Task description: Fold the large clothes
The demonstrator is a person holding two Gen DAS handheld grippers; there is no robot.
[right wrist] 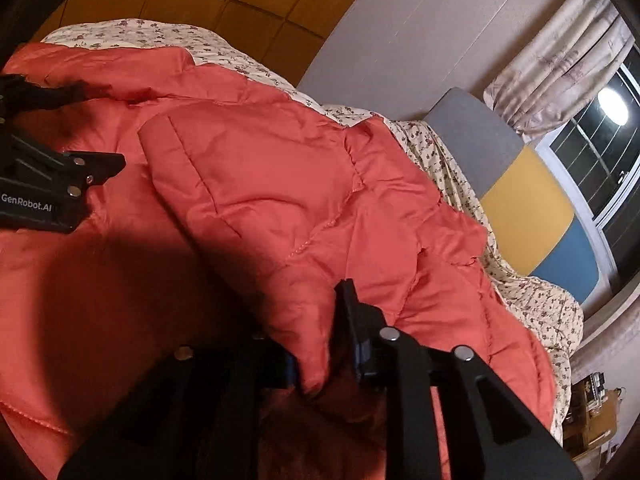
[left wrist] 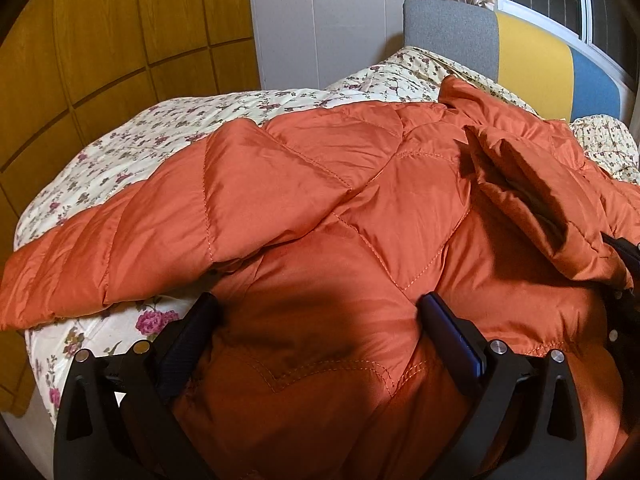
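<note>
Left wrist view: the orange quilted jacket (left wrist: 320, 184) lies spread on the bed (left wrist: 120, 148), one sleeve (left wrist: 100, 256) stretched out to the left over the floral sheet. The left hand-held gripper (left wrist: 320, 312) stands wide, its fingers (left wrist: 448, 328) resting against the jacket's body without pinching it. In the right wrist view, the right hand-held gripper (right wrist: 316, 344) is clamped on a fold of the jacket (right wrist: 280, 184), lifted over the body. A headboard (right wrist: 520, 184) stands behind.
</note>
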